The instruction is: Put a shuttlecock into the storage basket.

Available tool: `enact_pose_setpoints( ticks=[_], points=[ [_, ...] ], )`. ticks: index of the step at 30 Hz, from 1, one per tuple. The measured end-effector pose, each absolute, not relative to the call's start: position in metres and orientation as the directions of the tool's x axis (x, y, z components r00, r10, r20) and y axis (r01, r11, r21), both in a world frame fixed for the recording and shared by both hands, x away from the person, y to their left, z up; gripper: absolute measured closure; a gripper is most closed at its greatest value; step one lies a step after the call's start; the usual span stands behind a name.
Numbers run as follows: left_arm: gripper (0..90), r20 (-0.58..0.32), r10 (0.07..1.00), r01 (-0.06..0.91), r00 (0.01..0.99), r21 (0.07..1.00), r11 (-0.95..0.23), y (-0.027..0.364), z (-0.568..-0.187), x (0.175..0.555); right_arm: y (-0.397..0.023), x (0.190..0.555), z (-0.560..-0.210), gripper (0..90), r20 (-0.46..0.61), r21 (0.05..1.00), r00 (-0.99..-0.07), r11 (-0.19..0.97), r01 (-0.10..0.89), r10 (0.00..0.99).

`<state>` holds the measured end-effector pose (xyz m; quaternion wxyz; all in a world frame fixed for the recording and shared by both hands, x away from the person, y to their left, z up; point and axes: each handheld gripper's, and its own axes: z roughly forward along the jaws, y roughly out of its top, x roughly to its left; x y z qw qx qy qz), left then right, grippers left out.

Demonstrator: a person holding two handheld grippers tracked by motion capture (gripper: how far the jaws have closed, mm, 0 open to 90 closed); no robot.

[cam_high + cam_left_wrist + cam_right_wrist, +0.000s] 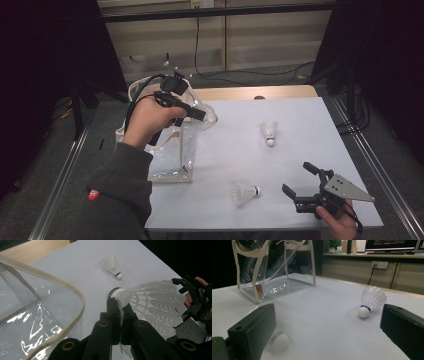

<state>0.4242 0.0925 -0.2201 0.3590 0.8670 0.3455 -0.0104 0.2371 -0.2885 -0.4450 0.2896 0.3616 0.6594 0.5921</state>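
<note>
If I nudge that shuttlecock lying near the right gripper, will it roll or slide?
The shuttlecock lies on its side, so it would probably roll in a curve around its round cork. Its thin open skirt suggests it is very light and may skid. The skirt looks crushable.

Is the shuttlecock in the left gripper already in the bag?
Out. The left gripper is shut on the shuttlecock, holding it over the table just outside the bag's rim.
</note>
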Motion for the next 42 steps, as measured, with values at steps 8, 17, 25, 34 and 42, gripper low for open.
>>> enact_pose_setpoints(
  ticks=[8,17,25,34,42],
  points=[
    [89.3,-0.261,0.609,0.615,0.749,0.617,-0.491,0.097,-0.218,0.429,-0.288,0.237,-0.445,0.1,0.044,0.991,-0.573,0.039,0.132,0.818],
    [89.3,-0.259,0.63,0.626,0.732,0.62,-0.473,0.102,-0.217,0.433,-0.288,0.237,-0.445,0.1,0.047,0.99,-0.574,0.038,0.135,0.817],
    [89.3,-0.256,0.64,0.632,0.725,0.617,-0.469,0.106,-0.218,0.435,-0.289,0.238,-0.445,0.2,0.047,0.991,-0.574,0.036,0.133,0.817],
    [89.3,-0.26,0.643,0.638,0.72,0.614,-0.465,0.109,-0.217,0.436,-0.289,0.239,-0.445,0.2,0.049,0.99,-0.571,0.036,0.136,0.819],
    [89.3,-0.26,0.654,0.645,0.711,0.613,-0.457,0.111,-0.216,0.439,-0.288,0.239,-0.445,0.2,0.05,0.99,-0.574,0.035,0.135,0.817]
  ],
)
